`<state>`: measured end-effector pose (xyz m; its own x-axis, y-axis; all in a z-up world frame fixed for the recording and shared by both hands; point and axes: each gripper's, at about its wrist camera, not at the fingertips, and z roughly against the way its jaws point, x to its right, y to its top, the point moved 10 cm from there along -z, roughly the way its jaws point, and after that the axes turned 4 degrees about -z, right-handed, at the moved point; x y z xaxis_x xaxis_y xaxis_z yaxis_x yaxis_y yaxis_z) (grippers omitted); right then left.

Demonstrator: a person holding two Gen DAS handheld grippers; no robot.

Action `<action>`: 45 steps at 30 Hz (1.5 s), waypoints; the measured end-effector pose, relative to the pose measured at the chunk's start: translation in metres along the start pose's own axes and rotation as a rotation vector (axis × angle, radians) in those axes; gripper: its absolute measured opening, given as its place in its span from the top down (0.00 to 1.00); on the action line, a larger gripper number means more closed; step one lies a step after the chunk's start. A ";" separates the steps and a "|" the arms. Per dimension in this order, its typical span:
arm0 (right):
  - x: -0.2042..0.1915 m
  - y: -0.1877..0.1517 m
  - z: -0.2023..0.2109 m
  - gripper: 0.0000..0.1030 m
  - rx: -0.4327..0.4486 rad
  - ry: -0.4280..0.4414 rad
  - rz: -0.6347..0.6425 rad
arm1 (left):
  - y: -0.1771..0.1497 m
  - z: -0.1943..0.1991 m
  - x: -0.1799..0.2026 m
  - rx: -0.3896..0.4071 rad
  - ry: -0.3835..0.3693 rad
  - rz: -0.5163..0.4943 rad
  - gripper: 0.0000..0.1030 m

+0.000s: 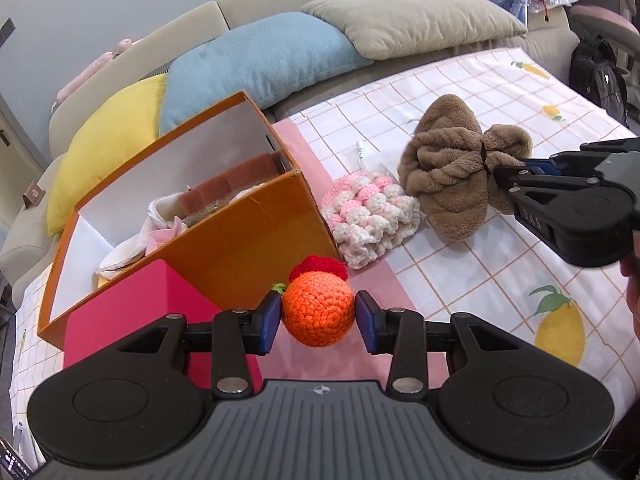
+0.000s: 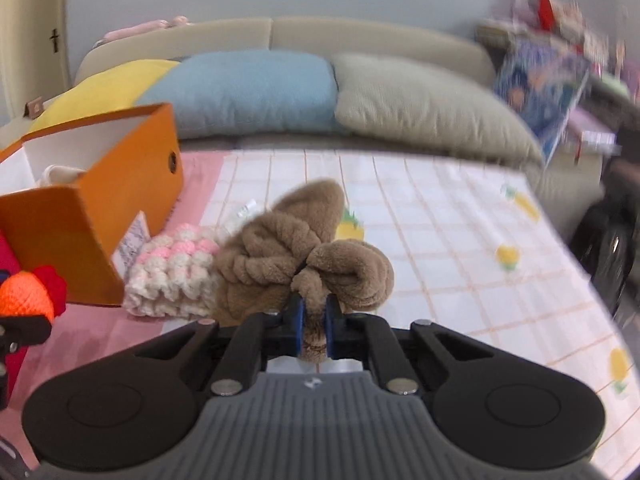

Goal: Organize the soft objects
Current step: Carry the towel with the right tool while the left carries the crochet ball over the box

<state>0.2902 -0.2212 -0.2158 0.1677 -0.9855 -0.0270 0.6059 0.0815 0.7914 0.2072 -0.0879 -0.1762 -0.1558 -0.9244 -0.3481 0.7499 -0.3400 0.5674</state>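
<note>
Crochet orange (image 1: 318, 309), with a red knitted bit behind it, sits squeezed between the blue pads of the left gripper (image 1: 319, 316), held just in front of the near corner of the orange box (image 1: 256, 236) and seemingly clear of the sheet. Beside that same corner, a pink box (image 1: 132, 300) stands against the orange one. To the right of the box, the right gripper (image 2: 314, 330) has its jaws closed tight on a fold of the brown plush (image 2: 288, 256), which still lies on the checked sheet (image 1: 480, 280); from the left wrist view that gripper reaches in from the right edge to the plush's knotted middle. Between the plush and the box's right wall lies a pink-and-white knit (image 1: 370, 216), touching both and not held by anything. Inside the box a white-and-pink cloth (image 1: 156, 224) and a brown furry item (image 1: 236, 184) already rest, so part of the sorting looks done. Left to do, I judge: the orange and the plush need to go into the box, then the knit. Beyond the box, a yellow pillow (image 1: 104, 148), a blue one (image 1: 260, 60) and a grey one (image 1: 412, 16) lean along the headboard.
</note>
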 end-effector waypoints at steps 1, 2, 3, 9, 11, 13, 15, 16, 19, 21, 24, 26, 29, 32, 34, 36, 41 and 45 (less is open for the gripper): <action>-0.002 0.002 0.008 0.93 0.016 -0.004 0.015 | 0.000 0.003 -0.002 0.006 -0.005 0.009 0.56; -0.004 0.004 0.015 0.93 0.028 -0.010 0.027 | 0.000 0.006 -0.003 0.011 -0.012 0.017 0.56; -0.006 0.006 0.022 0.93 0.033 -0.011 0.033 | 0.001 0.010 -0.004 0.017 -0.019 0.022 0.56; -0.016 0.006 0.061 0.93 -0.038 0.073 -0.089 | -0.001 0.030 -0.009 0.049 -0.072 0.060 0.56; -0.021 0.002 0.074 0.93 -0.049 0.092 -0.088 | -0.003 0.037 -0.011 0.061 -0.084 0.069 0.56; -0.025 0.000 0.087 0.93 -0.051 0.101 -0.083 | -0.004 0.045 -0.014 0.078 -0.097 0.079 0.56; -0.027 0.001 0.098 0.93 -0.051 0.105 -0.089 | -0.004 0.053 -0.018 0.096 -0.106 0.090 0.56; -0.027 0.001 0.105 0.93 -0.047 0.109 -0.093 | -0.004 0.057 -0.020 0.108 -0.112 0.098 0.56; -0.031 0.003 0.123 0.93 -0.030 0.120 -0.094 | -0.002 0.070 -0.031 0.143 -0.120 0.127 0.56; -0.036 0.007 0.134 0.93 -0.012 0.123 -0.085 | -0.001 0.077 -0.039 0.165 -0.128 0.153 0.56; -0.046 0.017 0.146 0.93 0.021 0.135 -0.061 | 0.001 0.087 -0.055 0.196 -0.124 0.193 0.56; -0.053 0.027 0.151 0.93 0.043 0.149 -0.047 | 0.003 0.091 -0.069 0.213 -0.111 0.224 0.56; -0.066 0.044 0.155 0.93 0.074 0.176 -0.028 | 0.005 0.095 -0.092 0.236 -0.082 0.271 0.56; -0.081 0.063 0.155 0.93 0.103 0.207 -0.007 | 0.005 0.098 -0.118 0.256 -0.043 0.307 0.56; -0.093 0.077 0.155 0.93 0.122 0.228 0.013 | 0.007 0.098 -0.134 0.268 -0.020 0.318 0.56; -0.106 0.090 0.152 0.93 0.139 0.250 0.036 | 0.008 0.097 -0.148 0.272 -0.001 0.331 0.56; -0.139 0.115 0.136 0.93 0.150 0.293 0.095 | 0.016 0.088 -0.180 0.279 0.052 0.335 0.56; -0.166 0.128 0.117 0.93 0.135 0.324 0.144 | 0.022 0.079 -0.201 0.283 0.083 0.339 0.56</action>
<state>0.2486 -0.0647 -0.0382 0.4944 -0.8651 -0.0843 0.4540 0.1743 0.8738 0.2041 0.0765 -0.0354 0.1296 -0.9787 -0.1595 0.5428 -0.0646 0.8374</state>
